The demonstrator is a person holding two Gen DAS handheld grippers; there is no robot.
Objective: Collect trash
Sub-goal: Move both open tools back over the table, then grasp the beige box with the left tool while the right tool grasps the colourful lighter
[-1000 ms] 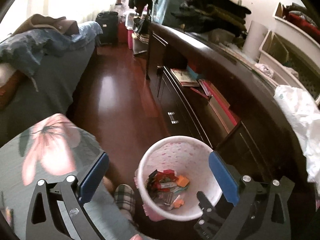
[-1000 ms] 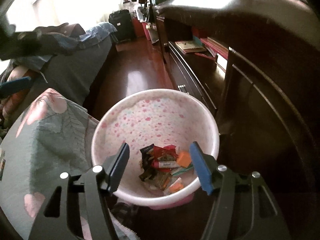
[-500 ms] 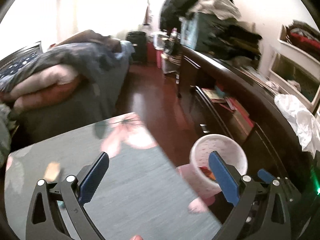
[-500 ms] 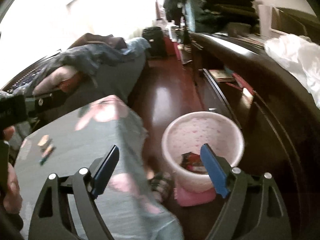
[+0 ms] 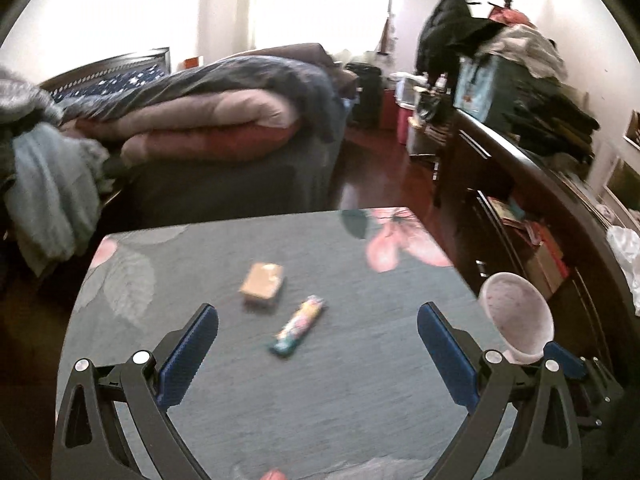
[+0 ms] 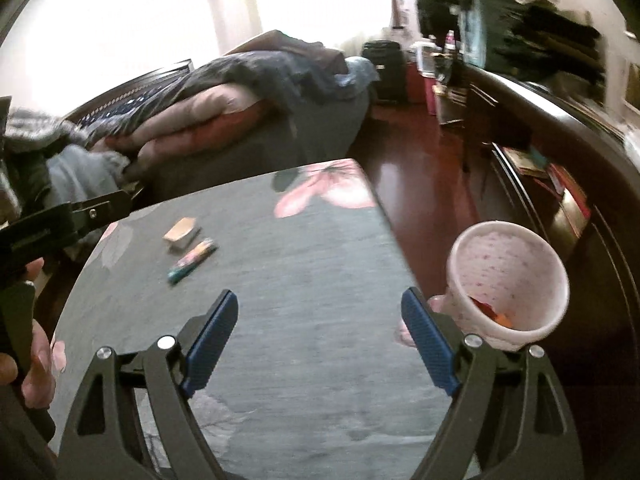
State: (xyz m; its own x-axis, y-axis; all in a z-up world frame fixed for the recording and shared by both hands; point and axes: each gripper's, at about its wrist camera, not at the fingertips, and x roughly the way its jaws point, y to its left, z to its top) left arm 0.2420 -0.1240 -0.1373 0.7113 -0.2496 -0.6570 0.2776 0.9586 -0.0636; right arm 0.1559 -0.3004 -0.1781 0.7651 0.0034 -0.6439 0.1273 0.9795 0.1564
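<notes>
On the grey flowered table top point(image 5: 340, 380) point(image 6: 312, 280) lie a small tan box point(image 5: 262, 282) point(image 6: 181, 232) and a colourful wrapper point(image 5: 298, 326) point(image 6: 193, 261), side by side. My left gripper point(image 5: 318, 354) hovers open just short of the wrapper, nothing between its blue pads. My right gripper point(image 6: 318, 342) is open too, over the table's near half, well to the right of both items. The pink speckled bin point(image 5: 518, 318) point(image 6: 506, 280) stands on the floor off the table's right edge, with wrappers at its bottom.
A bed point(image 5: 224, 136) piled with blankets lies beyond the table. A long dark dresser point(image 5: 540, 208) runs along the right wall, clothes heaped on it. Red wooden floor point(image 6: 416, 184) separates bed and dresser. A hand point(image 6: 36, 364) holds the left gripper's handle at the right view's left edge.
Both grippers have swung left and up from over the bin to over the table. The right jaws have widened. The box and wrapper have come into view.
</notes>
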